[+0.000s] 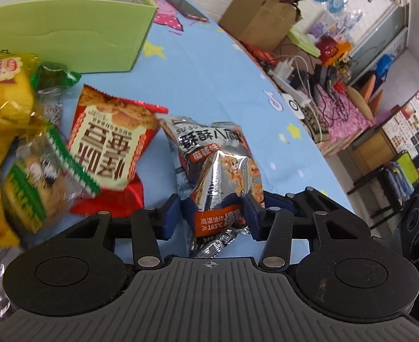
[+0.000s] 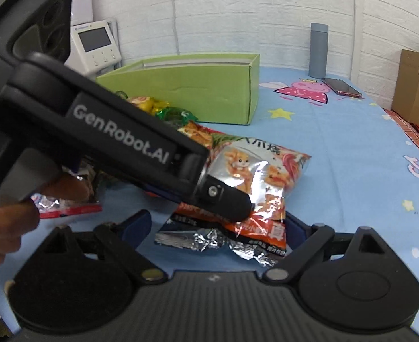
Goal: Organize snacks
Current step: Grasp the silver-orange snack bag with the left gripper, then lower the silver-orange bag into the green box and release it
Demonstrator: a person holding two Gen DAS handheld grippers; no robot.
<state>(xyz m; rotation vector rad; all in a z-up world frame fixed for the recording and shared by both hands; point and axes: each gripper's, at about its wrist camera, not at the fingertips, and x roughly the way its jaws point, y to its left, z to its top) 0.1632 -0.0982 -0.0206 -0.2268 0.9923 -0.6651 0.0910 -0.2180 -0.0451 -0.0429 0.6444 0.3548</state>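
Note:
A crumpled silver and orange snack bag (image 1: 223, 171) lies on the blue star-patterned tablecloth (image 1: 215, 79). My left gripper (image 1: 212, 216) is shut on its lower part, a blue pad pressing in from each side. In the right wrist view the same bag (image 2: 255, 171) lies between the wide-apart fingers of my open right gripper (image 2: 218, 228), and the left gripper's black finger (image 2: 223, 199) crosses over it. To the left lie a red biscuit packet (image 1: 109, 145), a green-edged cake packet (image 1: 32, 182) and yellow packets (image 1: 4, 91). An open green box (image 2: 195, 97) stands behind them.
A hand (image 2: 4, 228) holds the left gripper's handle. A phone (image 2: 341, 87) and a grey bottle (image 2: 319, 51) sit at the table's far side, a cardboard box (image 1: 257, 22) at the right edge. A white device (image 2: 95, 45) stands behind the green box.

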